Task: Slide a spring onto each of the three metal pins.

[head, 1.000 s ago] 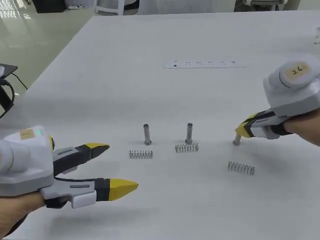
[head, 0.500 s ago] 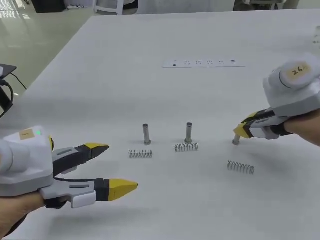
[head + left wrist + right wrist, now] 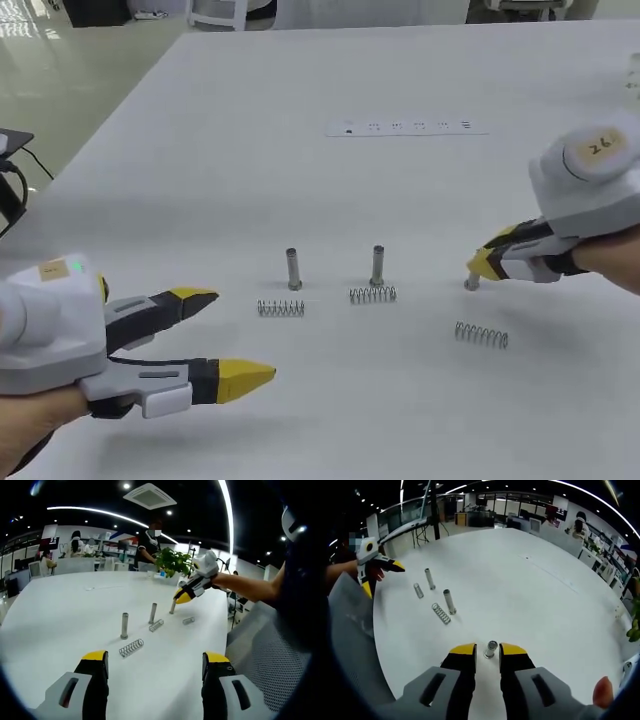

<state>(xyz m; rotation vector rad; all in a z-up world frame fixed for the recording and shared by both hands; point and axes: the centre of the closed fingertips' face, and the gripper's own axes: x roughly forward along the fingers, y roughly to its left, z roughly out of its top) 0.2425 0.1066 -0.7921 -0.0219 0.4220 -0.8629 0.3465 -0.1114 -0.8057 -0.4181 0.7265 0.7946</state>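
My left gripper [image 3: 243,333] hovers low over the near edge of the white bench [image 3: 300,180], jaws spread wide and holding nothing. Beyond them three springs lie flat: the left spring [image 3: 281,309], the middle spring [image 3: 373,295], and the right spring [image 3: 481,335], which lies nearer to me. Just behind stand the left pin [image 3: 293,269] and middle pin [image 3: 378,265], upright and bare. My right gripper [image 3: 475,264] is at the right pin [image 3: 491,649], jaws narrowly parted on either side of its top. Farther off lies a socket strip [image 3: 408,127].
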